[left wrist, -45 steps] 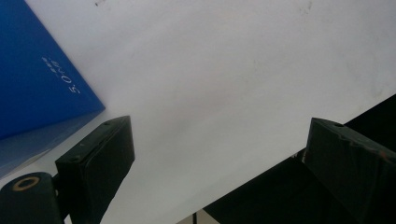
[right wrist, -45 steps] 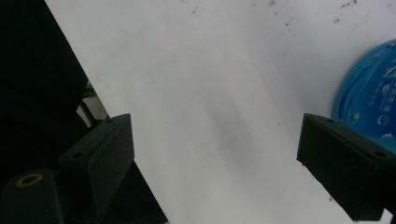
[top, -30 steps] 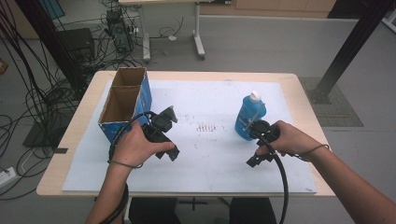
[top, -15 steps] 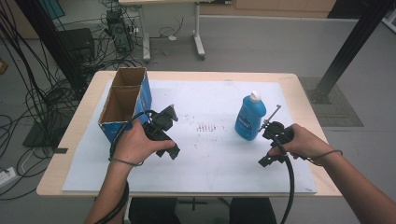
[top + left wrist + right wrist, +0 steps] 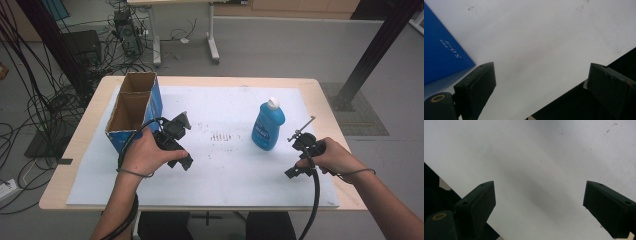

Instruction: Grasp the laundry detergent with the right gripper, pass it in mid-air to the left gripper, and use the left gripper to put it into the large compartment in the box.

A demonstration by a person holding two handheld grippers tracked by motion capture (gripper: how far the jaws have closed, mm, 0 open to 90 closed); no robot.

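Note:
A blue detergent bottle [image 5: 267, 127] with a white cap stands upright on the white sheet [image 5: 225, 165], right of centre. My right gripper [image 5: 294, 172] is held to the bottle's right and nearer the front edge, apart from it. In the right gripper view the right gripper [image 5: 539, 192] is open over bare white sheet. A hand holds my left gripper [image 5: 186, 162] just right of the blue-sided cardboard box [image 5: 131, 110]. Its jaws stand wide in the left gripper view, where the left gripper [image 5: 540, 75] has nothing in it and the box's blue wall [image 5: 441, 55] shows at the left.
The open-topped box has two compartments and sits at the table's left. Faint red marks [image 5: 222, 136] dot the sheet's middle. A wooden table [image 5: 320, 100] edge rims the sheet. Cables and a black post [image 5: 375, 55] stand on the floor beyond.
My right gripper has moved away from the bottle, to the right and toward the front edge, sinking slightly. The left gripper and the bottle have stayed put.

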